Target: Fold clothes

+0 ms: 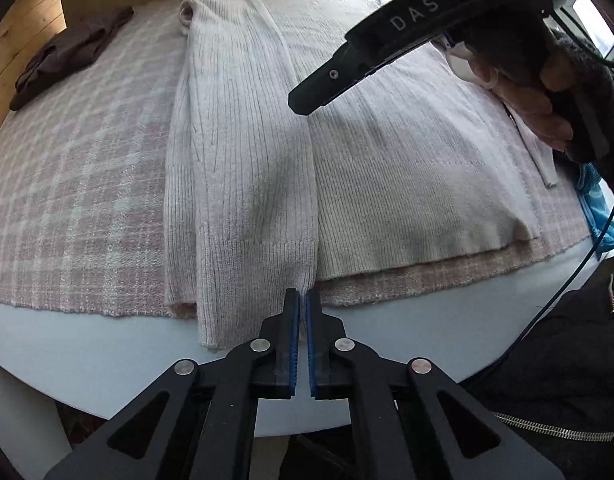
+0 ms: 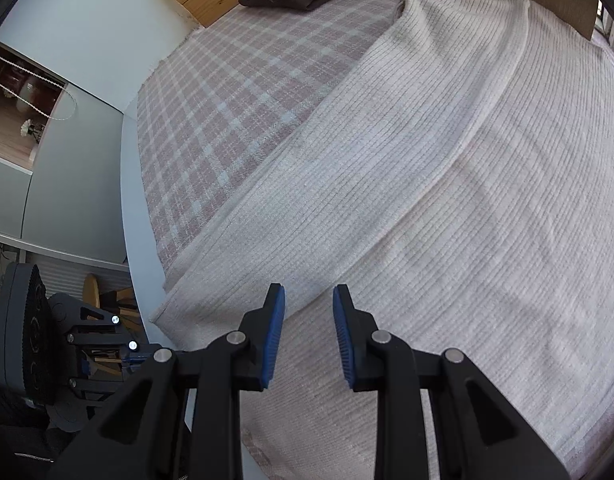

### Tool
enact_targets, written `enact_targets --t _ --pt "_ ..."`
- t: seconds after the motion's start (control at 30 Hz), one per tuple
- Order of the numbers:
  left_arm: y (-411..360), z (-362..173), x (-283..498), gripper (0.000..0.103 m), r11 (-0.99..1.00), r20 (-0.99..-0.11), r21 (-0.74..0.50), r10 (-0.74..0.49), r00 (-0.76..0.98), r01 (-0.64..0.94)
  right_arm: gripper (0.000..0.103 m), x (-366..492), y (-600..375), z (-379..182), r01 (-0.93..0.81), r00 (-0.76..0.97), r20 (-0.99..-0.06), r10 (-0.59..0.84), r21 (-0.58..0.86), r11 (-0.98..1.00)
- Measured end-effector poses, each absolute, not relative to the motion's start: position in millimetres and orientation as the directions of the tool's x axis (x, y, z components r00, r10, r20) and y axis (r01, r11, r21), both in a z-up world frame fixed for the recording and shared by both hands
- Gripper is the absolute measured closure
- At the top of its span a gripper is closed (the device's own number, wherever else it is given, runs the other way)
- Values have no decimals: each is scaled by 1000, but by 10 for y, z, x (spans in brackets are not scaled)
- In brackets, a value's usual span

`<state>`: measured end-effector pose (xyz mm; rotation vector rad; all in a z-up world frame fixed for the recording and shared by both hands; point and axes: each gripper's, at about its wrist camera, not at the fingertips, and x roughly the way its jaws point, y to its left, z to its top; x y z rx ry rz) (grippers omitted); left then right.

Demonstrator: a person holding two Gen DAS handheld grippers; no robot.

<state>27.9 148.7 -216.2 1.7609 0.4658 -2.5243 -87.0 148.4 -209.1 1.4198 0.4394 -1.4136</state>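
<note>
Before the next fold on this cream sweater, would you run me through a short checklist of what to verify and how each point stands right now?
1. Left panel of the cream sweater folded onto the body: ok, it lies flat along the middle.
2. Left gripper free of cloth: cannot tell; jaws nearly shut at the hem corner, a pinched edge is not clear.
3. Right gripper ready: ok, jaws apart, nothing between them, above the sweater.
4. Right sleeve tucked in: not ok, it trails off the sweater's side.
5. Dark folded garment out of the way: ok, far corner.
6. Checked cloth smooth: ok.
</note>
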Motion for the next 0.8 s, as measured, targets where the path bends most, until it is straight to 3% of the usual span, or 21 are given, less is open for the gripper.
enact_targets --t 0.17,0.4,0.53,0.67,0.77,0.8 --pt "1277 -1776 443 100 -863 -801 -465 317 -508 196 78 -995 1549 -1998 825 213 -883 -419 392 -407" --pt "1431 -2030 387 91 -902 -896 -361 264 -358 237 78 -784 1379 -2047 877 205 -903 -378 341 -339" --pt "1234 -1878 591 69 -874 -862 -396 249 -441 281 78 -599 1300 -1994 887 247 -888 -389 369 -279" --pt "1018 -1934 688 71 -860 -871 -375 197 -451 348 78 -424 1220 -2084 906 267 -901 -343 356 -228" --pt "1091 -2109 647 73 -901 -921 -267 134 -366 341 78 -349 1212 -2142 927 246 -921 -301 314 -204" --pt "1142 -2170 617 78 -912 -931 -242 122 -343 331 78 -343 1219 -2151 931 239 -926 -292 303 -201"
